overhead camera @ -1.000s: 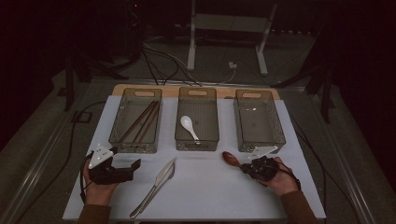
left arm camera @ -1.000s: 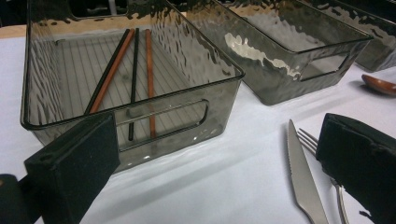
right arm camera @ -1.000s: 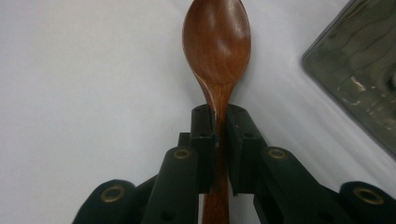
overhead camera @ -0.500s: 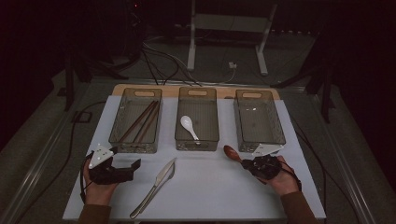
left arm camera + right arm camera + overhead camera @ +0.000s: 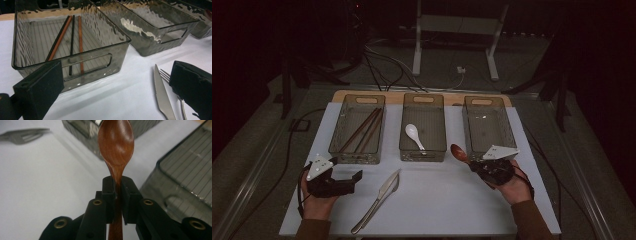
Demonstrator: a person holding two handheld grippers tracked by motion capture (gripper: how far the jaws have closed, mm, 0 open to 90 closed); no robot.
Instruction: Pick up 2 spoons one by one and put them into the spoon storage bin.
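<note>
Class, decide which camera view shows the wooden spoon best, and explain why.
The right gripper view: the wooden spoon is close and sharp, its handle clamped between the right gripper jaws. The high view shows it small and dim, near the bins.

A dim lab: floor cables (image 5: 382, 70) and metal stand (image 5: 457, 30) behind the table (image 5: 447, 200).
</note>
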